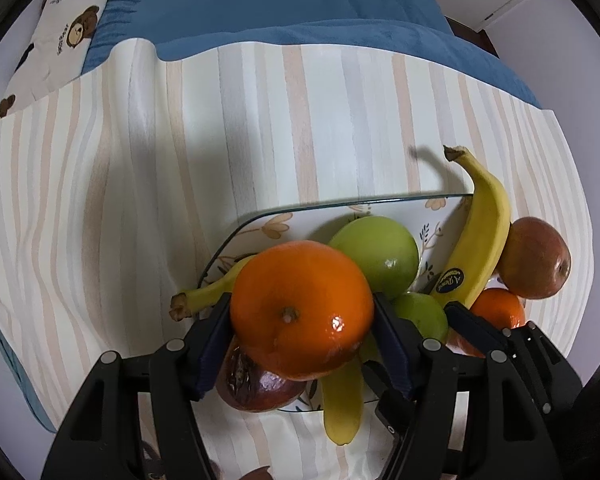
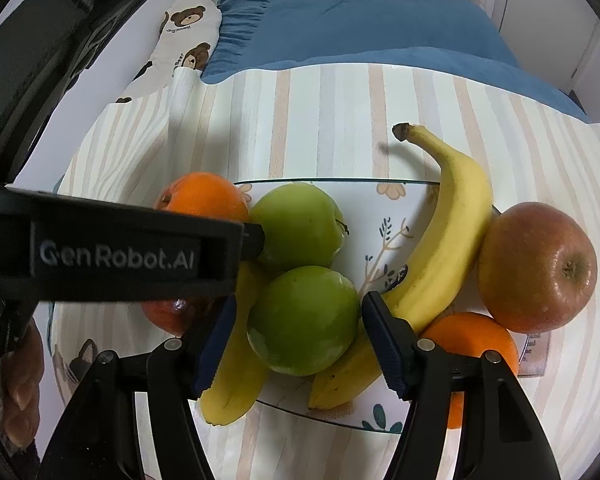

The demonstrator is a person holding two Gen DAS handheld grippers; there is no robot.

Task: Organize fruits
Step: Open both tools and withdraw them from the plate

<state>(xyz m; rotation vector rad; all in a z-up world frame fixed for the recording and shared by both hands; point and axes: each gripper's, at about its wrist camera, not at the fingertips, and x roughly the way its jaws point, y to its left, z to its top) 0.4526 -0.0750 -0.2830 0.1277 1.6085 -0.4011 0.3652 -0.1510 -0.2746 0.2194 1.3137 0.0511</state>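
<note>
Left tongs (image 1: 302,334): clamped on an orange (image 1: 302,310), both pads pressed against its sides, stem end facing the camera. The orange is held above the near-left corner of the plate (image 1: 256,224).

Directly beneath the left tongs: a dark red apple (image 1: 260,386) and a banana (image 1: 342,404) lying across the plate's near edge. Just ahead of them sits a green apple (image 1: 378,258); a second green apple (image 1: 422,314) lies to their right.

Right tongs (image 2: 296,334): jaws apart, straddling the nearer green apple (image 2: 304,320). Gaps show on both sides of the fruit, so no grip.

To the right of the right tongs: a long banana (image 2: 448,240) leaning over the plate (image 2: 396,216), a red-brown apple (image 2: 536,266) beyond it, and a second orange (image 2: 470,344) close beside the right finger.

The plate rests on a striped tabletop (image 2: 324,120); a blue blanket (image 2: 360,28) lies beyond it.
</note>
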